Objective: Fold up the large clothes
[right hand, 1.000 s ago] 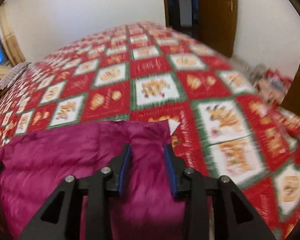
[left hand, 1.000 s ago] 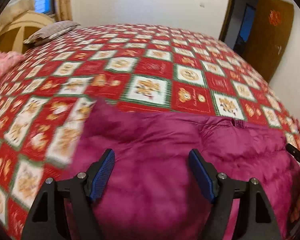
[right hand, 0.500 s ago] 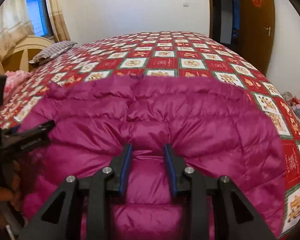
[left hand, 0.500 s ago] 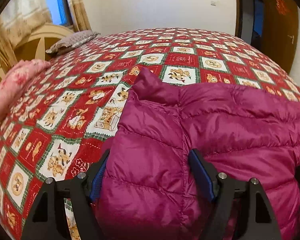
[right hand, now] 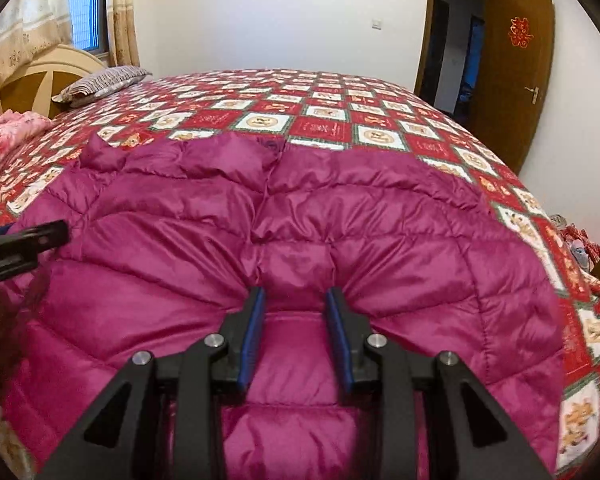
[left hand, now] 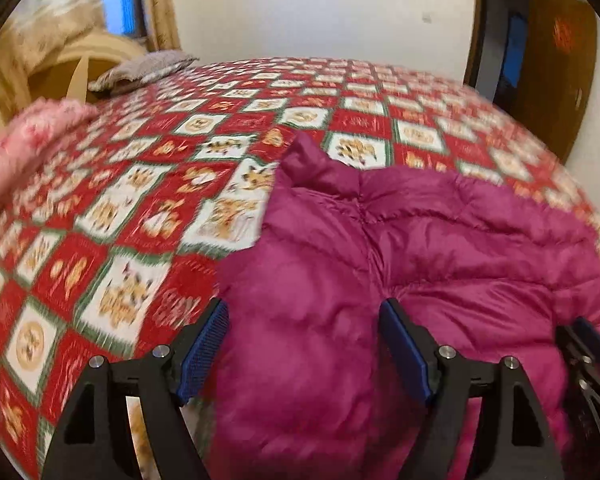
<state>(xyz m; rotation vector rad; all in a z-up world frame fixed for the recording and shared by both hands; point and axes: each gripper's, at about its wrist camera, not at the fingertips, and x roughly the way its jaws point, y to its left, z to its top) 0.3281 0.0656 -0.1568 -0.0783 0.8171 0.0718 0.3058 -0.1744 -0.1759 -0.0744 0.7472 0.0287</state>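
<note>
Your right gripper [right hand: 296,300] fingers pinch a puffy fold of the magenta down jacket [right hand: 340,216], which is spread on the bed [right hand: 340,120]. The left gripper [left hand: 304,320] fingers stand wide around its bulky edge; whether they press it, I cannot tell. It looks light, soft and slippery, so grab seams. Open quilt lies beyond the fingers.

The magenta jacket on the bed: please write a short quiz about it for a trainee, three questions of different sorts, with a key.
1. True or false: the right tool pinches a bunched fold of the magenta jacket.
2. On what does the jacket lie? A) a bare wooden floor B) a red patterned bedspread C) a chair
3. Fill in: at the left tool, the jacket's puffy fabric fills the gap between wide-set pads, so its grip cannot be ____.

Key: 1 true; 2 B; 3 confirmed
</note>
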